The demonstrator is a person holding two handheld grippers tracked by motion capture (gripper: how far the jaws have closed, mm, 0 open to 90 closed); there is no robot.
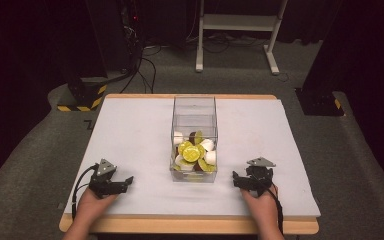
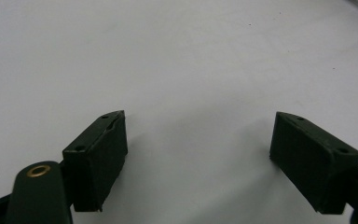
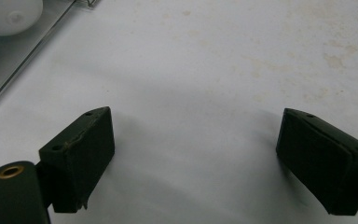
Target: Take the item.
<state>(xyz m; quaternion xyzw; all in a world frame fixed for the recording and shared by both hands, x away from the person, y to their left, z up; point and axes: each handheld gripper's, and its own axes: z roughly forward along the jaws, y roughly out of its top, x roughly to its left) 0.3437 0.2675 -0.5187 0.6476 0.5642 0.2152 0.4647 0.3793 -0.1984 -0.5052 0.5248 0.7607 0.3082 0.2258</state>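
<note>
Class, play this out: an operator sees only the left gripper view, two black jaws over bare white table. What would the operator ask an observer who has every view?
Operator: What is on the table besides my jaws?
Observer: A clear box stands mid-table, with yellow-green, white and dark pieces piled in its near end.
Operator: Where is my left gripper relative to it?
Observer: Resting on the table to the left of the box's near end, apart from it.
Operator: And the other hand?
Observer: The right gripper rests on the table to the box's right, jaws open with nothing between them.
</note>
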